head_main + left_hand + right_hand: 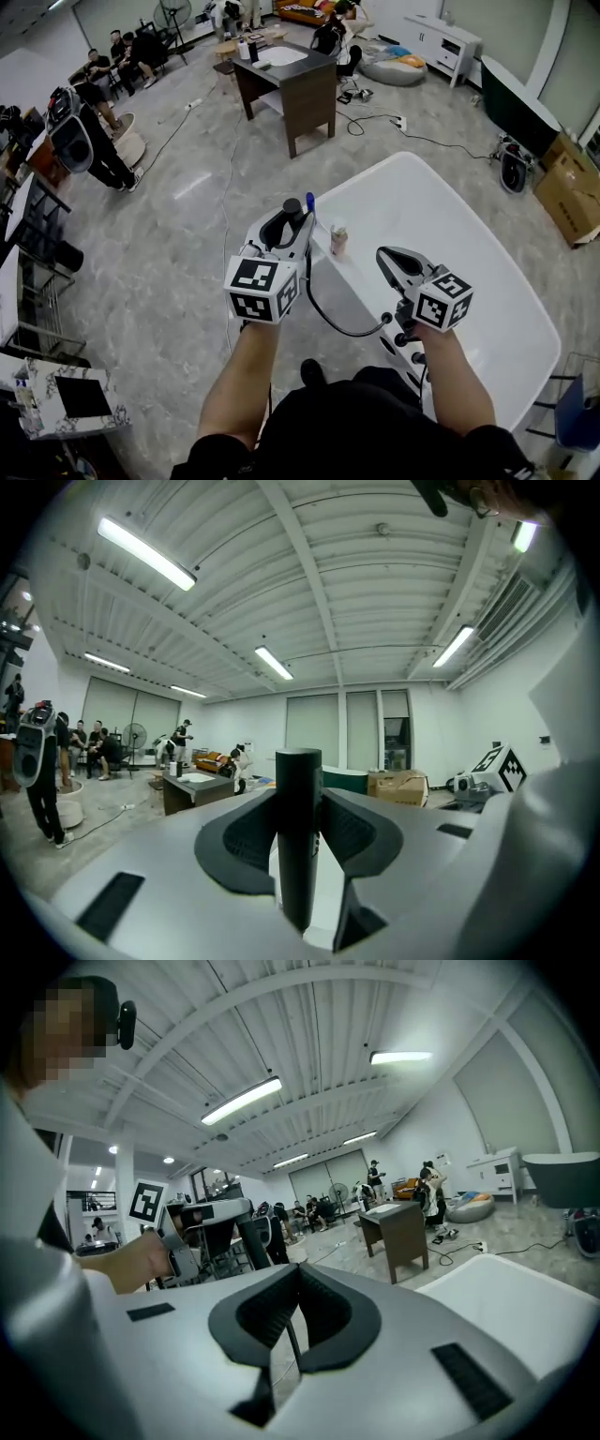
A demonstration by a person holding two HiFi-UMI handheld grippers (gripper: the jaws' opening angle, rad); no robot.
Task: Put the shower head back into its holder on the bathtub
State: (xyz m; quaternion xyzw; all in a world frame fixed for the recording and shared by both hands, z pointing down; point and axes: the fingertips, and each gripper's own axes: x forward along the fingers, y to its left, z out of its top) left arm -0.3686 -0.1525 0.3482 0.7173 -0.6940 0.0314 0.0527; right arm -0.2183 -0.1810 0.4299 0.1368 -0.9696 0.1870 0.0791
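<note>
Shower head (292,208) stands upright by its black handle, clamped in my left gripper (298,797) over the near-left rim of the white bathtub (469,234). My right gripper (298,1271), further right, has its jaws pressed together on nothing.

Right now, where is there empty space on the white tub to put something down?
The tub is bare across its far and right side, past the right gripper. The near left rim is crowded: a small bottle stands there, the left gripper holds the shower head beside it, and the black hose loops between the two grippers.
</note>
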